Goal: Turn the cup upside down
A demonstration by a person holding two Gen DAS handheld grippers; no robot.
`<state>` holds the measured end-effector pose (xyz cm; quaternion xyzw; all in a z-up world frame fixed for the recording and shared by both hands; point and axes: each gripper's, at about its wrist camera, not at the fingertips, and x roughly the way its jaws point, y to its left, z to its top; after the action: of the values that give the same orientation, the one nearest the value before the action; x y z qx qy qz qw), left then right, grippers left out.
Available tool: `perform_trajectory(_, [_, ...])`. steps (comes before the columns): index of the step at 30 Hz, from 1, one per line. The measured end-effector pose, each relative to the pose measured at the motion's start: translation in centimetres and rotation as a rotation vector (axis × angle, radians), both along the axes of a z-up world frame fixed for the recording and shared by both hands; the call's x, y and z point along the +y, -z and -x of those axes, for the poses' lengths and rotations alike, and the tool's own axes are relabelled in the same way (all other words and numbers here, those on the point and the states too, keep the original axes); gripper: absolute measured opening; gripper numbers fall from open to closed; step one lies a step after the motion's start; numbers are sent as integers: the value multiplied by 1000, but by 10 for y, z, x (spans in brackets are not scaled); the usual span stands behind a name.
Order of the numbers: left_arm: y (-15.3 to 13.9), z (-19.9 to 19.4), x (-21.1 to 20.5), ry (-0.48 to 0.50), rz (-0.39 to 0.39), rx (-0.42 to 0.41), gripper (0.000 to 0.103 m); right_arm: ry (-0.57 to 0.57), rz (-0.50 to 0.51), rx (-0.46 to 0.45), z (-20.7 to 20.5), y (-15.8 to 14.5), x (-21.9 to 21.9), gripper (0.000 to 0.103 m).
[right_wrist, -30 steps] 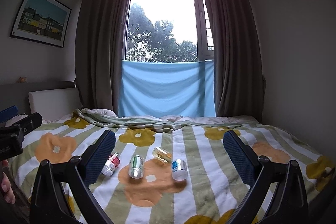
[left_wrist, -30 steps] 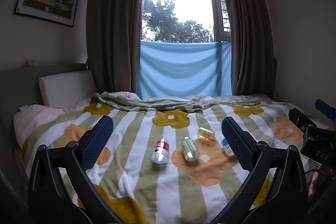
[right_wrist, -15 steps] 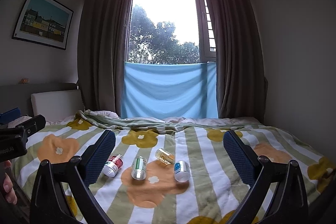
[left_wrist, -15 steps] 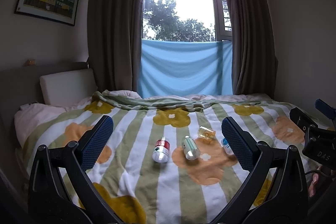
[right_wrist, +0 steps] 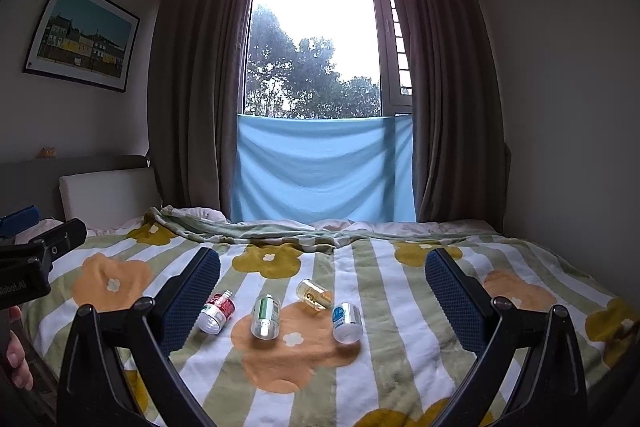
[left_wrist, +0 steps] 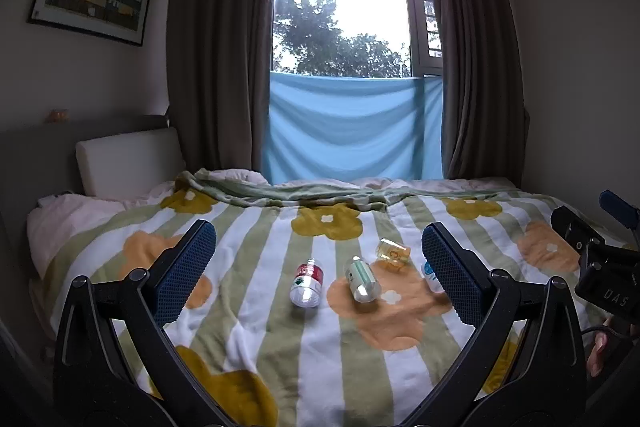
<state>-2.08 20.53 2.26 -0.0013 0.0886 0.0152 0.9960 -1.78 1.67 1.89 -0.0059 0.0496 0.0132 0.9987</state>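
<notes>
Four small containers lie on their sides in a loose row on the bed's flowered blanket (right_wrist: 400, 367), and the yellowish see-through cup (right_wrist: 314, 294) is the farthest of them. It is tipped over with its mouth toward the left and far side, resting at the far edge of an orange flower print.

Nearer than the cup and to its left lies a green-labelled bottle (right_wrist: 265, 315); left again is a red-labelled bottle (right_wrist: 216, 311); to the cup's right and nearer sits a blue-labelled bottle (right_wrist: 346, 321). None of them touches the cup.

The right gripper (right_wrist: 322, 291) hovers above the near part of the bed with its jaws spread wide and nothing between them. Along its view the cup sits in the gap between the two blue pads, close to the middle, but well beyond the tips.

The left gripper (left_wrist: 319, 259) is likewise wide apart and empty. From its camera the cup (left_wrist: 393, 250) appears right of centre, closer to the right pad, again far beyond the tips. The blue-labelled bottle is mostly hidden behind that pad.
</notes>
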Motion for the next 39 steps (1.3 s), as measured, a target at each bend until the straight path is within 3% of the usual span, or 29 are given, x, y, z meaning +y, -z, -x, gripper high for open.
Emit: perform_trajectory(39, [7, -11, -3, -2, -9, 32, 103, -8, -3, 45, -12, 9, 0, 103])
